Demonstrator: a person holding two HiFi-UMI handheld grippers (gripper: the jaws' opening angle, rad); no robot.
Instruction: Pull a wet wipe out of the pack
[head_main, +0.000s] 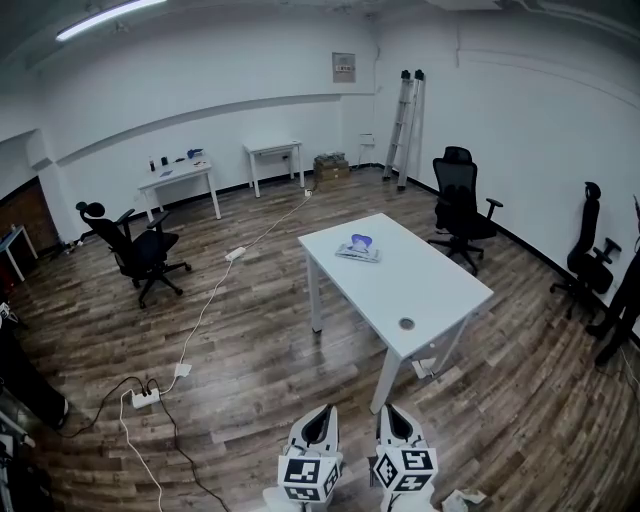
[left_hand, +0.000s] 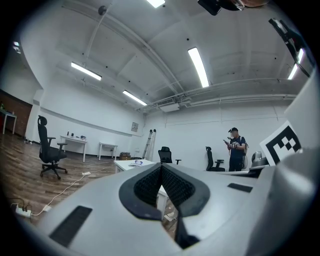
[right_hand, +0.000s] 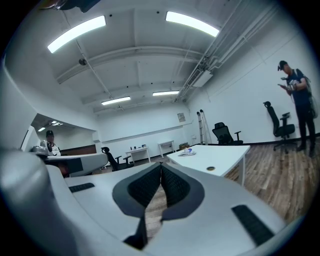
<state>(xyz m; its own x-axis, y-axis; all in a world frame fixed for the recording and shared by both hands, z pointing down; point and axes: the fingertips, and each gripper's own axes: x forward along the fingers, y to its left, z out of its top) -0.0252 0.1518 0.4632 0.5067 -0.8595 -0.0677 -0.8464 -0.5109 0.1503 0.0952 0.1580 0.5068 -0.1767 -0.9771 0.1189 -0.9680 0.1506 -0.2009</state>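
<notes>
Here, the flat pale wet wipe pack with a blue top (head_main: 358, 247) lies at the far end of the white rectangular table (head_main: 440, 285), well apart from both grippers. The left gripper (head_main: 320, 415) and the right gripper (head_main: 393, 413) hang side by side over the brown wooden floor (head_main: 250, 380), short of the table's near end. Each has its jaws pressed together, with nothing between them.

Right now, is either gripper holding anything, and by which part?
Nothing is held. The left gripper and right gripper both have jaws shut together, nothing between them. The wet wipe pack lies on the white table, apart from both.
</notes>
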